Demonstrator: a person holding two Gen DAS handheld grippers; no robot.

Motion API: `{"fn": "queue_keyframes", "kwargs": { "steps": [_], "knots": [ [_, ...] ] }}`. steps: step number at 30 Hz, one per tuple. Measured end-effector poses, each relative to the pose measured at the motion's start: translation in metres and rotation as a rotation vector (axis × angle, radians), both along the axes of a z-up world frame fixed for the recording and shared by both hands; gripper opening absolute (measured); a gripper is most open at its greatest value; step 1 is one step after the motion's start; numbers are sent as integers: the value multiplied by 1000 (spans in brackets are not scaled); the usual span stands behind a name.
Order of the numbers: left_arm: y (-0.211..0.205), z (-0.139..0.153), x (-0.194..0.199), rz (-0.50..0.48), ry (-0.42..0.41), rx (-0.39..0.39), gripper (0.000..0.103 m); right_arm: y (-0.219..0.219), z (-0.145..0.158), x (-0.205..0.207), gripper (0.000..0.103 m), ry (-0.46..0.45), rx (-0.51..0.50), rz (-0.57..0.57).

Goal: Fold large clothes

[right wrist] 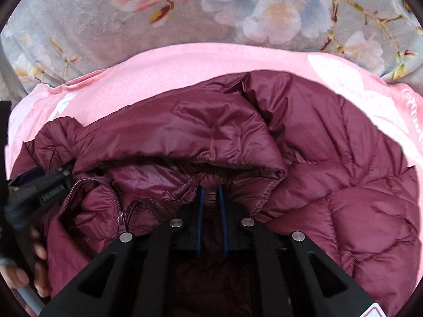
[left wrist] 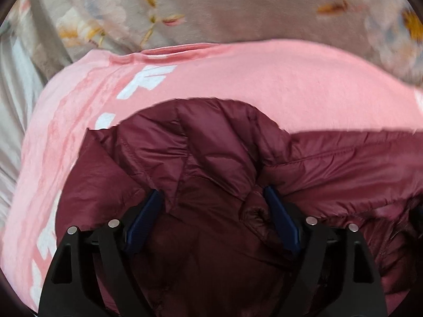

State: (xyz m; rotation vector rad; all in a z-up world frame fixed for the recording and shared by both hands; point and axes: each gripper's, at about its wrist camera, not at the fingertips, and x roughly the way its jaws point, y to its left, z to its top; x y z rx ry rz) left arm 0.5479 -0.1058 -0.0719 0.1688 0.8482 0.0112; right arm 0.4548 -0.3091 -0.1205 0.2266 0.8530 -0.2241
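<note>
The maroon puffer jacket [right wrist: 330, 185] is lying bunched on a pink printed sheet [right wrist: 164, 79], which is itself spreading over a floral blanket [right wrist: 105, 21] — and both grippers are sitting at the jacket's near edge, pointing down and away across it. The right gripper [right wrist: 211, 192] is standing with its jaws almost together, apparently pinching a thin layer of fabric just under the rolled hem of the hood [right wrist: 185, 137]; how much cloth the pads are holding is hard to tell. The left gripper [left wrist: 212, 195] is showing its jaws wide apart, with a puffy fold rising between the blue pads but neither pad pressing on it. In the right wrist view that gripper is appearing at the far left edge beside the zipper [right wrist: 116, 198], so the jacket's bulk is lying mostly to the right, its long axis running across both views. Judging by this, the right hand is the one placed to carry the next fold. Open pink sheet is showing beyond the hood and on the left, giving room to lay the jacket out — the blanket's edge is well beyond.
</note>
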Motion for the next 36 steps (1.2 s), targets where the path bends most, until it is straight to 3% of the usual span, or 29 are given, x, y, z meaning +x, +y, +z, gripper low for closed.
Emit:
{"fn": "queue_keyframes", "kwargs": {
  "steps": [2,4,6,9,12,16,19,22,27,31,36],
  "knots": [
    [21,26,-15,17,-39,-103,80,-3,15,-26,10,-44,13,-14],
    [40,51,-36,-3,-97,-192,89,2,37,-58,10,-85,49,5],
    [62,78,-67,-22,-152,-232,92,11,57,-98,12,-124,51,26],
    [82,95,-108,-40,-167,-209,92,27,76,-153,13,-158,19,59],
    [107,95,-162,-54,-154,-148,92,43,88,-225,14,-180,-25,85],
    [153,77,-242,-52,-129,-83,92,62,88,-309,38,-185,-59,77],
    [185,59,-284,-31,-53,-149,92,68,79,-364,48,-177,-92,45],
    [219,42,-324,29,-6,-225,92,69,62,-412,50,-156,-77,5],
    [253,34,-366,120,23,-310,92,59,38,-456,56,-118,-32,-84],
    [288,57,-396,208,-14,-406,92,45,31,-477,59,-124,-5,-152],
    [302,57,-392,241,-8,-394,95,25,22,-479,66,-110,10,-210]
  ]
}}
